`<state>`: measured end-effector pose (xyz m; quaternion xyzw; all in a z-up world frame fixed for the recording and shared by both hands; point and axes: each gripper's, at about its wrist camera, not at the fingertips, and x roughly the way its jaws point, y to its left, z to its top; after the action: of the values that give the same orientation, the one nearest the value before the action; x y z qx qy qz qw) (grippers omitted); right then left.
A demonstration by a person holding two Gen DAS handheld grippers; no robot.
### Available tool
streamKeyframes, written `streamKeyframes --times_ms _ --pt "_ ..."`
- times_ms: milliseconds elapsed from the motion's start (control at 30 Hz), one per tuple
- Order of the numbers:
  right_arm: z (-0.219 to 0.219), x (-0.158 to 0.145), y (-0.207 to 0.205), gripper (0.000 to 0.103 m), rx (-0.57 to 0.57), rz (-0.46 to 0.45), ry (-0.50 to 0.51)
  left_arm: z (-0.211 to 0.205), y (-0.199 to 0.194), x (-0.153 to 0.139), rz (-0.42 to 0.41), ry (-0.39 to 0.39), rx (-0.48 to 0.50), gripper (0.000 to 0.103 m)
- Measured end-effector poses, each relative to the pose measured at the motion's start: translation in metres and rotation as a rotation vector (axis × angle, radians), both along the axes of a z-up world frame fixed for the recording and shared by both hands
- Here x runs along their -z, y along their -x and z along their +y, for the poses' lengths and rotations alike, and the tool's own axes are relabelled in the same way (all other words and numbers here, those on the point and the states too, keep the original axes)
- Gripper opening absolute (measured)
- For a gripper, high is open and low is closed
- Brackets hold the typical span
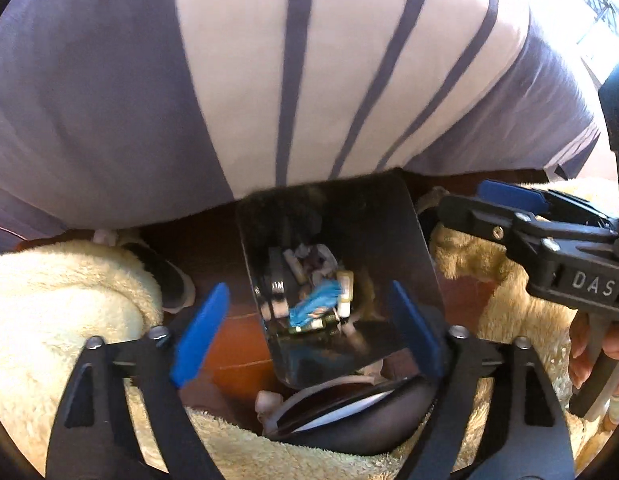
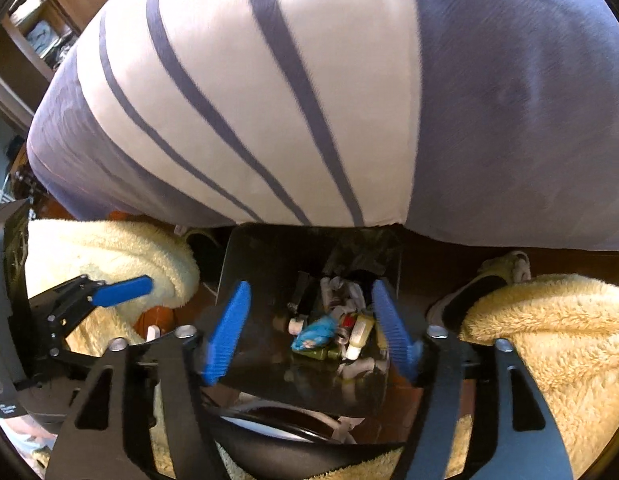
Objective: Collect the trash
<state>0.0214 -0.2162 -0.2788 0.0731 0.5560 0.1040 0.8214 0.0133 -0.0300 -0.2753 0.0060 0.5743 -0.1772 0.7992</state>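
**Left wrist view: bin well loaded, both tools empty above it**

Left wrist camera looks straight down into the dark bin (image 1: 341, 248), standing on the wooden floor (image 1: 233, 332) right against the striped bed (image 1: 269, 80). Plenty collected already, by the look of it: a crumpled blue wrapper (image 1: 315, 306) on top, white scraps of paper (image 1: 313, 258) behind it, small pale tubes or bottles (image 1: 345, 292) alongside. Exactly what each piece is, the blur won't let me say.

Left tool (image 1: 305, 328) hovers over the bin mouth, blue fingers spread wide, nothing between them. Right tool (image 2: 309, 328) likewise, fingers apart and empty, the bin's contents showing through the gap. So no piece is in hand; my read is a drop just completed or a check of the load.

What's left? No loose trash is visible on the floor around the bin; only fluffy cream slippers (image 2: 541, 340) either side and a black rounded object (image 1: 349, 412) at the near edge. This patch seems about finished; elsewhere in the room can't be judged.
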Motion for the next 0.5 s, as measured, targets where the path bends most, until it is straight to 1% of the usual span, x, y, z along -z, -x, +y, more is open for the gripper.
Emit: streamKeyframes --times_ms 33,67,100,167,200,333,400,500 --pt "-0.002 -0.005 0.001 0.082 0.013 -0.015 0.011 0.001 0.000 -0.003 -0.012 0.000 -0.004 0.088" --pt "-0.004 -0.008 0.002 0.092 0.022 -0.024 0.018 0.002 0.001 -0.008 -0.030 0.000 -0.009 0.090" --pt "-0.005 -0.012 0.003 0.094 0.030 -0.036 0.029 0.004 0.002 -0.012 -0.045 0.001 -0.014 0.094" --pt "-0.007 -0.023 0.006 0.095 0.047 -0.071 0.062 0.006 0.003 -0.021 -0.079 0.004 -0.025 0.095" --pt "-0.008 -0.028 0.007 0.097 0.052 -0.085 0.072 0.008 0.004 -0.026 -0.093 0.008 -0.033 0.095" --pt "-0.013 -0.054 0.012 0.099 0.074 -0.154 0.109 0.012 0.007 -0.046 -0.133 0.033 -0.059 0.095" --pt "-0.015 -0.068 0.014 0.099 0.082 -0.191 0.132 0.015 0.007 -0.060 -0.173 0.029 -0.075 0.095" --pt "-0.022 -0.095 0.018 0.099 0.095 -0.254 0.134 0.020 0.009 -0.088 -0.253 0.014 -0.096 0.095"
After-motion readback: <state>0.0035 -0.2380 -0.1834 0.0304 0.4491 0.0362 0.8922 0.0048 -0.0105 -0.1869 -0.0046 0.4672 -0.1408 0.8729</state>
